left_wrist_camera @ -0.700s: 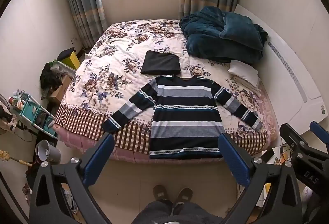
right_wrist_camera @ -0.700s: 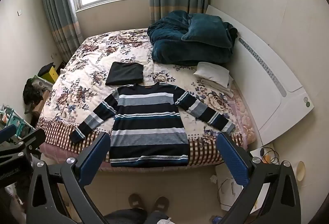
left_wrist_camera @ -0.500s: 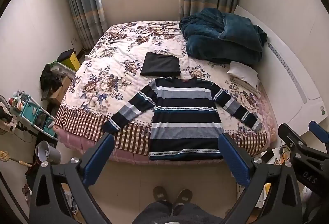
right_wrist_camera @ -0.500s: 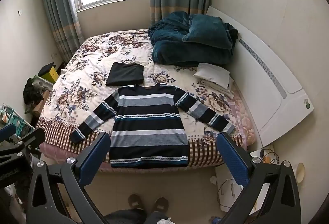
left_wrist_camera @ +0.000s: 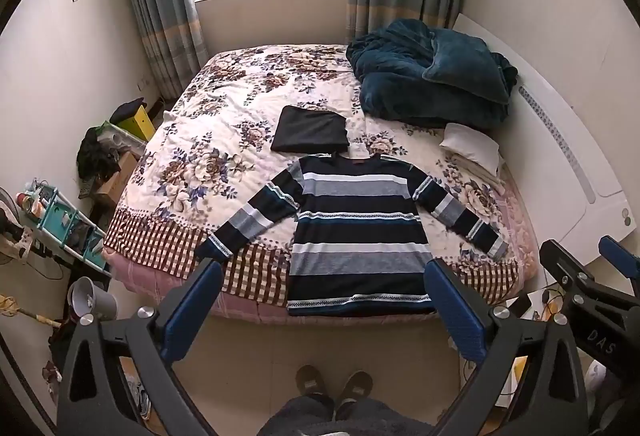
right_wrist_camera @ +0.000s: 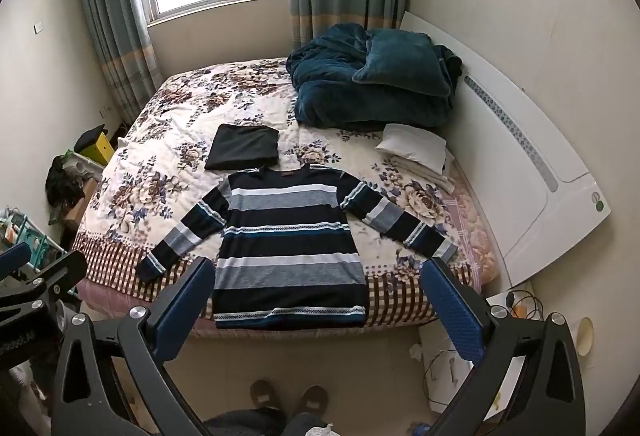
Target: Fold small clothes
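A navy, grey and white striped sweater [left_wrist_camera: 360, 232] lies flat, sleeves spread, at the near edge of the bed; it also shows in the right wrist view [right_wrist_camera: 288, 248]. A folded black garment [left_wrist_camera: 310, 134] lies just beyond its collar, also in the right wrist view [right_wrist_camera: 242, 147]. My left gripper [left_wrist_camera: 324, 306] is open and empty, held above the floor in front of the bed. My right gripper [right_wrist_camera: 316, 302] is open and empty, likewise short of the sweater's hem.
The bed has a floral quilt [left_wrist_camera: 224, 140]. A teal blanket pile [left_wrist_camera: 432, 80] and a white pillow [left_wrist_camera: 472, 146] lie at the far right. A white headboard [right_wrist_camera: 532, 172] stands right. Shelves and clutter [left_wrist_camera: 60, 212] stand left. My feet [left_wrist_camera: 332, 384] are on the floor.
Both views have shifted slightly; the sweater sits a little lower in frame. Both grippers stay open and nothing on the bed has moved.
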The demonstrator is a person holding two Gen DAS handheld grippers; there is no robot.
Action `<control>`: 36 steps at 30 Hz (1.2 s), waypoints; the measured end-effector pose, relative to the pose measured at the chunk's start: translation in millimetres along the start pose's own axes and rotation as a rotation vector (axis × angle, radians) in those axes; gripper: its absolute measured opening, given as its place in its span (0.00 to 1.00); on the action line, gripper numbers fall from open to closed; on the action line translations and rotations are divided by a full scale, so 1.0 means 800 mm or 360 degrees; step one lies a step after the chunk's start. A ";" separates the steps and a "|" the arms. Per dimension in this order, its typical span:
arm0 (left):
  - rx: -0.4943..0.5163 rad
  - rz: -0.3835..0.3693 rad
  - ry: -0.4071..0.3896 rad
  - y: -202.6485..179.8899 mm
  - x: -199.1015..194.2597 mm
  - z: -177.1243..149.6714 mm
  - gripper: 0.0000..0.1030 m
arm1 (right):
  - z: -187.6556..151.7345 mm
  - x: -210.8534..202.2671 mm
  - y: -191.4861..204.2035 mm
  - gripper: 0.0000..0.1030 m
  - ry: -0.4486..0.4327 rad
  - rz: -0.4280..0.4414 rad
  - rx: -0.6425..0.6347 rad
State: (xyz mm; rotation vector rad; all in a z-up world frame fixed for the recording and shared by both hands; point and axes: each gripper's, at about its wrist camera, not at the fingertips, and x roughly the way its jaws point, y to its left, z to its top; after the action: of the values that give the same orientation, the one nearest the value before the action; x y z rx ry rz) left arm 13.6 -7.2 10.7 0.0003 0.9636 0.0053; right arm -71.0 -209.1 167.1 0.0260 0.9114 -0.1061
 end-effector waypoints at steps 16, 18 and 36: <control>-0.0001 0.0000 -0.0018 -0.008 -0.005 0.023 1.00 | 0.006 -0.004 -0.004 1.00 -0.0005 0.0004 0.0003; -0.0004 -0.0002 -0.0018 -0.008 -0.005 0.025 1.00 | 0.009 -0.003 -0.006 1.00 -0.0006 0.0007 0.0005; -0.0002 0.0003 -0.0034 -0.009 -0.009 0.029 1.00 | 0.018 -0.010 -0.010 1.00 -0.0009 0.0015 0.0006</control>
State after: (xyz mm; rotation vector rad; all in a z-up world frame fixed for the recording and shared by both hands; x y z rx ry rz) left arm 29.1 -14.6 29.7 -0.0001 0.9425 0.0075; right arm -65.5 -217.3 182.7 0.0336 0.9053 -0.0988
